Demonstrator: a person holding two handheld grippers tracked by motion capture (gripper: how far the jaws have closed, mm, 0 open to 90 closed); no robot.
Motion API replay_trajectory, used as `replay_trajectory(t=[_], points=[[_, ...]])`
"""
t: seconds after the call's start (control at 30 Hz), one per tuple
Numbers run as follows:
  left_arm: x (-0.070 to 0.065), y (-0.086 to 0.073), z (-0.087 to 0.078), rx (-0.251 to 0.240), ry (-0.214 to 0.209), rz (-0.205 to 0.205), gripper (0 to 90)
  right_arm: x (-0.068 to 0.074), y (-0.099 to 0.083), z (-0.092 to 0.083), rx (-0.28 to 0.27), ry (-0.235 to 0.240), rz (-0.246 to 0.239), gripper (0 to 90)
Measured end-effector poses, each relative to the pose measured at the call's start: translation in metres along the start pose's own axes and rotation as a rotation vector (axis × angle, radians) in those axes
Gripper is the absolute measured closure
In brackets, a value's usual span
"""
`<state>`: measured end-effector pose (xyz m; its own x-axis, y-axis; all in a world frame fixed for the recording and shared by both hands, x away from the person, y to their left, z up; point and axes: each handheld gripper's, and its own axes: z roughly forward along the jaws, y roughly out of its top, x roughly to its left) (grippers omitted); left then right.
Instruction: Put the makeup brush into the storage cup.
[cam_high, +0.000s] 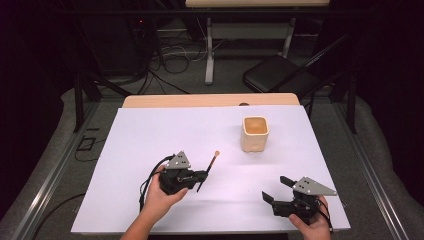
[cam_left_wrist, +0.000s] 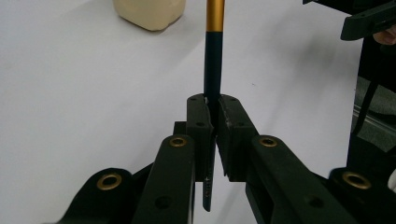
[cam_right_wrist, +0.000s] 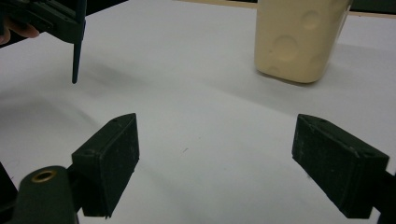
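The left claw is clenched on a brush, its dark handle pinched between the two pads, with the gold ferrule and pale tip rising above the grip and the pointed tail sticking out below it (the left gripper view shows the handle running straight up through the closed jaws). The brush is held off the white worktop, tilted so its tip leans toward the cream cup, which stands upright some way beyond and to the right. The right claw hangs released near the front right edge of the worktop, its jaws spread wide with nothing between them. The work in hand looks like carrying the brush to the cup and standing it inside. To do that well, the grip should stay firm on the thin round handle, since it could easily pivot or slip between flat pads. The tail end wants to be brought over the cup's mouth before lowering, clear of the rim, so the cup is not nudged or tipped (it looks light and narrow). Turning the brush nearer to upright would ease entry. Letting go should wait until the tail rests on the bottom. The free claw could steady the cup's side if it wobbles.
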<state>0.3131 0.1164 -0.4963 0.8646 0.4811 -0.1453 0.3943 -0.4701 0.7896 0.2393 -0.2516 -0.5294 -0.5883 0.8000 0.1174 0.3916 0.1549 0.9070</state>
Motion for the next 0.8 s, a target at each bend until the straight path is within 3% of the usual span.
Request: replay_trajectory(t=[0.47, 0.8], points=[[-0.003, 0.0, 0.004, -0.018, -0.007, -0.007, 83.5, 0.007, 0.011, 0.001, -0.024, 0.026, 0.042, 14.8], [-0.004, 0.0, 0.006, -0.022, -0.01, -0.011, 83.5, 0.013, 0.022, 0.008, 0.021, 0.043, 0.041, 14.4]])
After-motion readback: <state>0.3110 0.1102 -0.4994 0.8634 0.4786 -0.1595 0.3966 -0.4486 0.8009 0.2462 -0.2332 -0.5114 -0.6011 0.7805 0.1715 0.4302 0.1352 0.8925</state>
